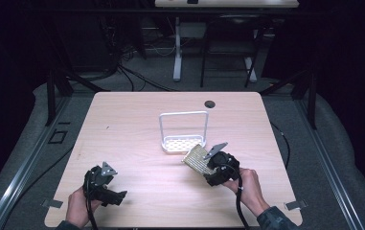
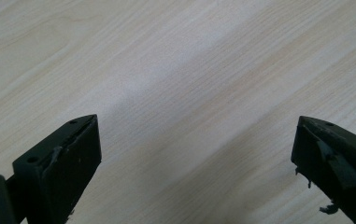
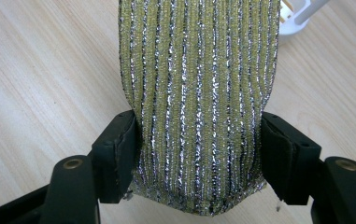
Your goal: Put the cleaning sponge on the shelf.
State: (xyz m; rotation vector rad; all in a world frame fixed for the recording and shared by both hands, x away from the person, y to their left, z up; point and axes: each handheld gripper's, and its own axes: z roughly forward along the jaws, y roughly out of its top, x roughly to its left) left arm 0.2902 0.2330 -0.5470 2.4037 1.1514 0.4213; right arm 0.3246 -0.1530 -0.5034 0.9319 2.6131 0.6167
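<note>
A yellow sponge with silver stripes (image 3: 199,98) is squeezed between the jaws of my right gripper (image 3: 199,154). In the high view the sponge (image 1: 195,158) is held just above the table, right in front of a white rack (image 1: 184,130), with my right gripper (image 1: 208,165) behind it in a hand. The rack has a tall wire handle and a perforated base. My left gripper (image 1: 119,197) rests low near the table's front left, and in its own view my left gripper (image 2: 194,154) stands open over bare wood.
The wooden table (image 1: 132,120) has a dark round grommet hole (image 1: 210,104) near its far edge. Table legs and cables lie on the dark floor beyond. A corner of the white rack (image 3: 302,14) shows behind the sponge.
</note>
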